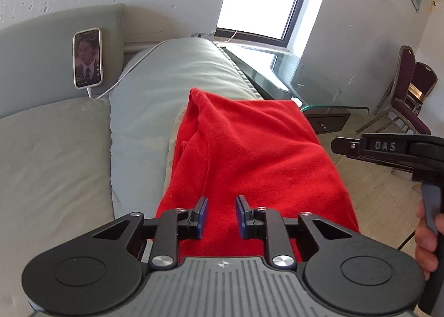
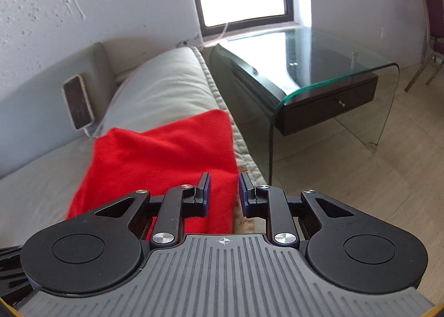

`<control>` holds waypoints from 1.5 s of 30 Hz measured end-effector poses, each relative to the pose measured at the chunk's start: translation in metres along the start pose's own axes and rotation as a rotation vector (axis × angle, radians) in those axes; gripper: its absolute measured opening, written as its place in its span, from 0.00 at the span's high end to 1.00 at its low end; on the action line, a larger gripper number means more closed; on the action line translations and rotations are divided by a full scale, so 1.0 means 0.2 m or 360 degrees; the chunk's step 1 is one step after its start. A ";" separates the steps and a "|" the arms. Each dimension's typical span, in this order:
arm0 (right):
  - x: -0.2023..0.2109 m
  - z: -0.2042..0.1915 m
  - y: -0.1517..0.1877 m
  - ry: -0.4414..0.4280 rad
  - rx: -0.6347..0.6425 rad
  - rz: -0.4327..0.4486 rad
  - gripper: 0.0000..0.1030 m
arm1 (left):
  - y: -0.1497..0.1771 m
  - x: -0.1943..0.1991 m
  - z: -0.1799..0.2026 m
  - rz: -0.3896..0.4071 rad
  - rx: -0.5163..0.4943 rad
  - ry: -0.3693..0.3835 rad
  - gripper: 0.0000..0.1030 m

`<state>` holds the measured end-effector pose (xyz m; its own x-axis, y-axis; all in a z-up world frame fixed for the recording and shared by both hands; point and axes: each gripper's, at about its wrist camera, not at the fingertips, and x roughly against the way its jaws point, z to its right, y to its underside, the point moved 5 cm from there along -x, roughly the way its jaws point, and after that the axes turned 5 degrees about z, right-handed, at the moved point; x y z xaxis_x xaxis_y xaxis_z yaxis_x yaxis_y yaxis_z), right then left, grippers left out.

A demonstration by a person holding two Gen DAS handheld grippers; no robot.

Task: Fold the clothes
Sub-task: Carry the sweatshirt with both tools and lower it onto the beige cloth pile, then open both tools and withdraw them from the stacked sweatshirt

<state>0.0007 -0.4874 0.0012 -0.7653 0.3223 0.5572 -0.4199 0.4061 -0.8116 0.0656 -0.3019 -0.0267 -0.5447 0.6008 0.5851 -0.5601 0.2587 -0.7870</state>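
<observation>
A red garment (image 1: pixel 249 150) lies folded over the grey sofa's rounded arm cushion (image 1: pixel 172 72), with one fold line running down its left side. My left gripper (image 1: pixel 222 200) hovers over the garment's near end, its blue-padded fingers apart and nothing pinched between them. In the right wrist view the same red garment (image 2: pixel 161 150) covers the cushion (image 2: pixel 166 81). My right gripper (image 2: pixel 224 178) stands open over its right edge, the cloth's border showing in the gap. A hand (image 1: pixel 427 236) carries the right gripper (image 1: pixel 337 145) beside the sofa.
A phone (image 1: pixel 87 57) on a white cable (image 1: pixel 125 72) leans against the sofa back. A glass side table (image 2: pixel 319 67) with a dark drawer stands right of the sofa under the window. Two maroon chairs (image 1: pixel 410 89) stand by the far wall on the tiled floor.
</observation>
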 end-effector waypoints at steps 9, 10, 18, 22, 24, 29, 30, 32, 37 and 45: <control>0.13 -0.10 0.40 -0.0003 0.0150 -0.0334 0.76 | 0.09 0.15 -0.01 -0.0032 -0.0010 -0.0084 0.70; 0.12 -0.09 0.42 0.0016 0.0114 -0.0355 0.76 | 0.10 0.17 -0.01 -0.0042 -0.0010 -0.0100 0.65; 0.53 -0.14 0.24 -0.0058 -0.0098 -0.0174 0.44 | 0.07 0.35 -0.02 -0.0009 0.0020 -0.0223 0.20; 0.68 -0.17 0.22 -0.0075 -0.0129 -0.0197 0.20 | 0.07 0.44 0.00 -0.0053 0.0057 -0.0203 0.03; 0.74 -0.17 0.21 -0.0058 -0.0142 -0.0193 0.16 | 0.07 0.47 0.00 -0.0080 0.0076 -0.0192 0.01; 0.85 -0.21 0.20 0.0017 -0.0058 -0.0229 0.14 | 0.09 0.52 0.04 -0.0170 0.0087 -0.0091 0.01; 0.87 -0.22 0.20 0.0030 -0.0027 -0.0228 0.14 | 0.09 0.53 0.04 -0.0160 0.0089 -0.0086 0.01; 0.91 -0.23 0.20 0.0054 0.0029 -0.0219 0.13 | 0.10 0.56 0.06 -0.0124 0.0086 -0.0090 0.01; 0.95 -0.24 0.22 0.0097 0.0078 -0.0219 0.12 | 0.12 0.60 0.08 -0.0068 0.0054 -0.0137 0.01; 0.95 -0.23 0.27 0.0101 0.0087 -0.0257 0.12 | 0.13 0.62 0.08 -0.0037 0.0033 -0.0190 0.01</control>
<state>-0.1445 -0.3651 0.0718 -0.6543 0.3109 0.6894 -0.5617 0.4106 -0.7183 -0.0263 -0.2322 0.0284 -0.6009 0.5003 0.6233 -0.5857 0.2551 -0.7694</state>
